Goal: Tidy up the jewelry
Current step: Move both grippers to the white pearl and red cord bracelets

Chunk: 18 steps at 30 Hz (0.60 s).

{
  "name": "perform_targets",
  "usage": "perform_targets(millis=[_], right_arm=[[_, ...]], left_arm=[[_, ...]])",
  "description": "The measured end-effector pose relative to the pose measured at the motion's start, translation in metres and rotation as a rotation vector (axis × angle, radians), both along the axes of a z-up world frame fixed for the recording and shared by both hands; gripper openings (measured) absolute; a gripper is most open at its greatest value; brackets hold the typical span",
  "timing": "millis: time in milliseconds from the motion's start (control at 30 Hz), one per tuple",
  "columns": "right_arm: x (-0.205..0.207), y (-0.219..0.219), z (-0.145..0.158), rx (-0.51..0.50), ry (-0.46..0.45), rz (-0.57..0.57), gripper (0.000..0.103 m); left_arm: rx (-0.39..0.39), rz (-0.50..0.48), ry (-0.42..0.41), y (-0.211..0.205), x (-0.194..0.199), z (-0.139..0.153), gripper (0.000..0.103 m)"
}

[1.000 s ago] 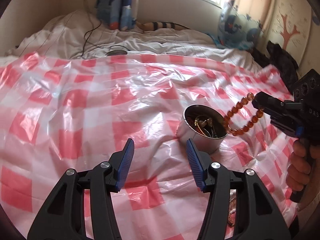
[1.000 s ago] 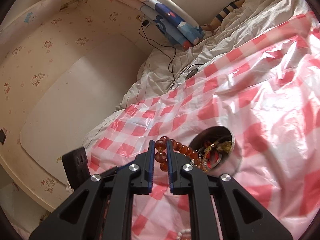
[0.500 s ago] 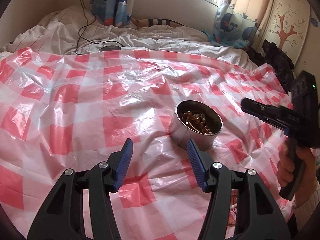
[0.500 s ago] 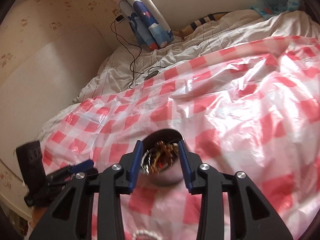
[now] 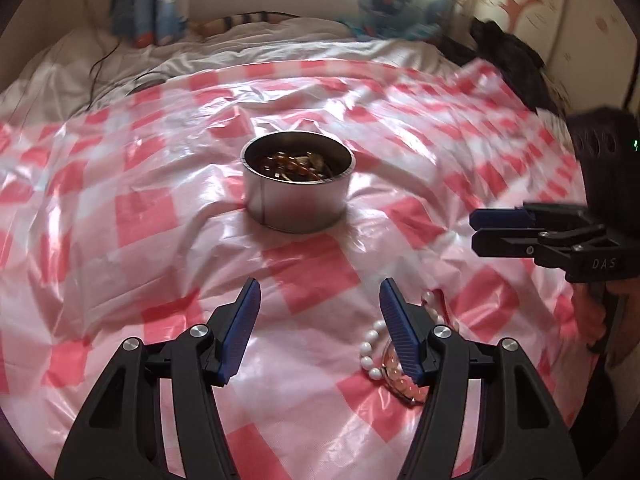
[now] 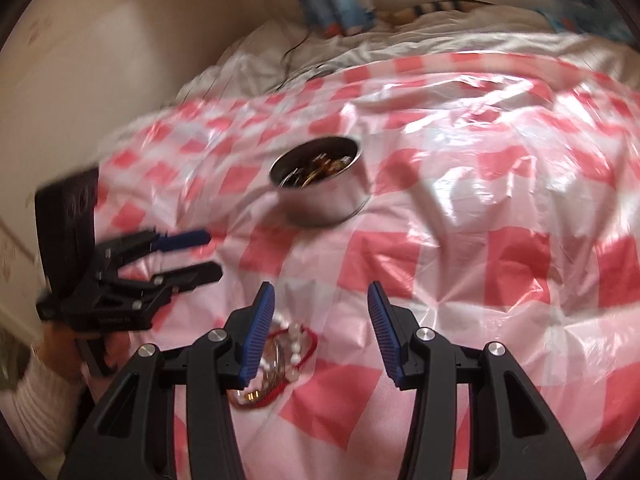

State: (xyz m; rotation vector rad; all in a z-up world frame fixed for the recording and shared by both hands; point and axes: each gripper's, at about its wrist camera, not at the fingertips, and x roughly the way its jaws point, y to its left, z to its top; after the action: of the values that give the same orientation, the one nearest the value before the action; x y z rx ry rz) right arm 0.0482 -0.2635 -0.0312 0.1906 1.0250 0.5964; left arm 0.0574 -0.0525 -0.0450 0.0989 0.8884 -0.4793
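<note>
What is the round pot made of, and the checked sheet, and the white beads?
The round pot looks like shiny metal: silvery wall with a seam and dull reflections. The checked sheet seems thin plastic film, since it crinkles and glares in the light. The white beads are smooth and glossy, maybe pearl or plastic; I cannot tell which.

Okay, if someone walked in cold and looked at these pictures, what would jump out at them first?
First the red-and-white checked plastic sheet spread over the bed, with a round metal tin of tangled jewelry standing at its middle. Nearer the cameras, a small heap of loose pieces, a white bead bracelet and a red cord, lies on the sheet. Both sets of tongs, left and right, hang over the sheet with jaws apart and nothing between them.
</note>
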Motion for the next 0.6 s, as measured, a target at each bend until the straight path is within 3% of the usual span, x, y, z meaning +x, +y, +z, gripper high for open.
perform_targets(millis=[233, 333, 600], right_arm=[[-0.017, 0.037, -0.017, -0.232, -0.064, 0.145, 0.048], [-0.018, 0.043, -0.026, -0.343, -0.097, 0.147, 0.048], [-0.013, 0.056, -0.036, -0.506, -0.199, 0.109, 0.049]], left_arm=[[0.076, -0.031, 0.029, -0.005, -0.001, -0.013, 0.059], [0.100, -0.044, 0.026, -0.007, -0.002, -0.014, 0.059], [0.125, -0.083, 0.036, -0.015, -0.005, -0.018, 0.059]])
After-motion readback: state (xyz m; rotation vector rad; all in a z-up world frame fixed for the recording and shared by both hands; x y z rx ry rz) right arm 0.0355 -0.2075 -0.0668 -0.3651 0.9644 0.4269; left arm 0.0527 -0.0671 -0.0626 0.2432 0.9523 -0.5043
